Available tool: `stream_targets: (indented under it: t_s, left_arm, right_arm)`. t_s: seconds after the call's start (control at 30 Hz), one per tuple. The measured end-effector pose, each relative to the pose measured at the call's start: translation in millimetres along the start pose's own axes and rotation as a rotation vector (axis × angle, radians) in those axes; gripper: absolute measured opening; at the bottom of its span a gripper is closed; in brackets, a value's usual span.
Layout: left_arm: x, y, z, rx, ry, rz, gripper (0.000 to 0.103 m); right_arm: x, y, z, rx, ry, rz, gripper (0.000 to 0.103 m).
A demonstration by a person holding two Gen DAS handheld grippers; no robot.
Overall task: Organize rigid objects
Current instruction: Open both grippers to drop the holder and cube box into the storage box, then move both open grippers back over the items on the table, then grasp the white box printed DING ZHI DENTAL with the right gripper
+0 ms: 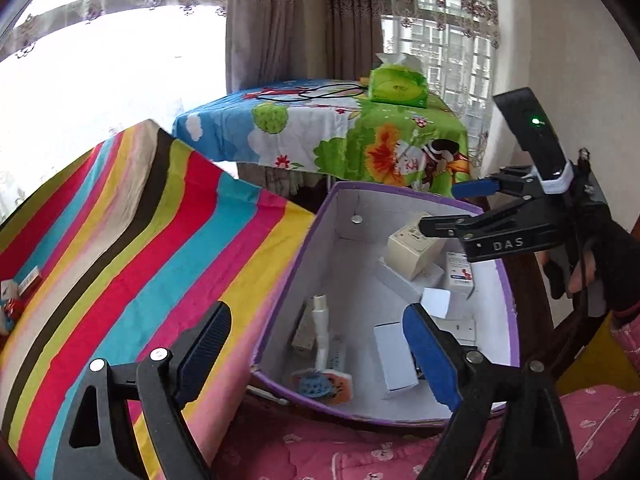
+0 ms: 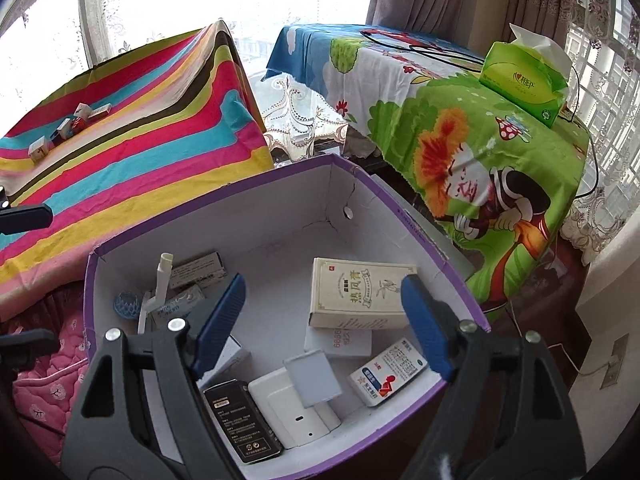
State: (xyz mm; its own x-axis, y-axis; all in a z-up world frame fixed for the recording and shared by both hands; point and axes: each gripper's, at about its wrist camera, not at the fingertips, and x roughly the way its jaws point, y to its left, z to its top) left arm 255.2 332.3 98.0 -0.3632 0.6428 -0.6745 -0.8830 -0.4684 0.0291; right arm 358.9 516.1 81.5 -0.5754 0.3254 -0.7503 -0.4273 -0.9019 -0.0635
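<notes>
A purple-rimmed white box (image 2: 416,220) holds several small cartons: a cream box with Chinese print (image 2: 356,296), a blue-and-white medicine box (image 2: 390,374), a black box (image 2: 240,424), a white plug unit (image 2: 288,408) and a white tube (image 2: 162,280). My right gripper (image 2: 324,320) is open and empty above the box's near side. My left gripper (image 1: 316,356) is open and empty over the box's (image 1: 304,248) left rim. The right gripper (image 1: 440,206) also shows in the left wrist view above the far right of the box. Several small boxes (image 2: 68,126) lie on the striped cloth.
A striped-cloth table (image 2: 132,152) stands left of the box. A cartoon-cloth table (image 2: 472,140) at the right carries a green tissue pack (image 2: 520,84) and a black cable (image 2: 424,50). Pink quilted fabric (image 1: 320,448) lies below the box. Curtained windows are behind.
</notes>
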Motion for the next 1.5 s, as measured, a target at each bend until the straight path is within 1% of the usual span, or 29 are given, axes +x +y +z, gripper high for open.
stream_targets:
  t_s: [0.07, 0.13, 0.2, 0.3, 0.37, 0.43, 0.53, 0.6, 0.63, 0.7, 0.77, 0.8, 0.83, 0.9, 0.97, 1.07, 1.17, 1.23, 1.33, 1.4, 1.47, 1.5]
  left_arm:
    - [-5, 48, -17, -0.107, 0.005, 0.107, 0.089]
    - [-16, 99, -40, -0.227, 0.018, 0.226, 0.089]
    - [-29, 147, -67, -0.331, 0.041, 0.351, 0.089]
    - [-54, 211, -107, -0.444, 0.071, 0.528, 0.089]
    - [-71, 250, -131, -0.547, 0.072, 0.598, 0.089]
    - [-85, 287, -153, -0.650, 0.084, 0.663, 0.089]
    - [-94, 329, -182, -0.729, 0.128, 0.771, 0.089]
    - [-95, 350, -197, -0.760, 0.161, 0.819, 0.089]
    - [-97, 359, -204, -0.777, 0.168, 0.831, 0.089]
    - [-99, 376, -216, -0.844, 0.184, 0.817, 0.089]
    - [-104, 385, -226, -0.918, 0.166, 0.789, 0.089]
    - [-108, 385, -228, -0.930, 0.150, 0.786, 0.090]
    - [-109, 385, -229, -0.936, 0.144, 0.780, 0.092]
    - [-107, 385, -228, -0.934, 0.153, 0.767, 0.102]
    - [-102, 386, -225, -0.917, 0.191, 0.782, 0.103]
    - [-102, 388, -225, -0.920, 0.187, 0.776, 0.103]
    - [-102, 388, -225, -0.920, 0.188, 0.777, 0.103]
    - [-102, 389, -225, -0.920, 0.188, 0.777, 0.103]
    - [-102, 390, -224, -0.921, 0.188, 0.776, 0.103]
    - [-102, 390, -224, -0.921, 0.188, 0.777, 0.103]
    - [-102, 391, -225, -0.921, 0.188, 0.776, 0.103]
    - [-102, 391, -225, -0.921, 0.189, 0.777, 0.103]
  right_arm:
    - [2, 17, 7, -0.027, 0.002, 0.030, 0.082]
    - [8, 44, 15, -0.085, 0.014, 0.075, 0.082]
    - [15, 79, 22, -0.169, 0.023, 0.122, 0.082]
    - [29, 142, 34, -0.325, 0.025, 0.186, 0.082]
    - [36, 187, 45, -0.422, 0.005, 0.225, 0.082]
    - [43, 231, 56, -0.495, -0.016, 0.287, 0.082]
    - [64, 292, 72, -0.585, -0.032, 0.341, 0.082]
    - [83, 328, 85, -0.602, -0.004, 0.385, 0.082]
    - [92, 342, 91, -0.598, 0.013, 0.414, 0.082]
    - [112, 369, 105, -0.585, 0.047, 0.454, 0.082]
    - [131, 394, 118, -0.593, 0.056, 0.468, 0.082]
    - [140, 405, 125, -0.605, 0.052, 0.468, 0.082]
    - [150, 416, 134, -0.618, 0.043, 0.463, 0.082]
    - [170, 434, 155, -0.647, 0.013, 0.452, 0.082]
    - [194, 449, 182, -0.679, -0.011, 0.436, 0.082]
    - [234, 471, 220, -0.715, -0.014, 0.387, 0.083]
    - [264, 490, 258, -0.730, -0.026, 0.384, 0.083]
    - [282, 505, 279, -0.768, -0.045, 0.382, 0.083]
    - [303, 527, 301, -0.848, -0.047, 0.427, 0.083]
    - [311, 539, 311, -0.920, -0.039, 0.504, 0.083]
    - [314, 546, 316, -0.989, -0.032, 0.558, 0.082]
    - [313, 547, 317, -1.013, -0.019, 0.611, 0.064]
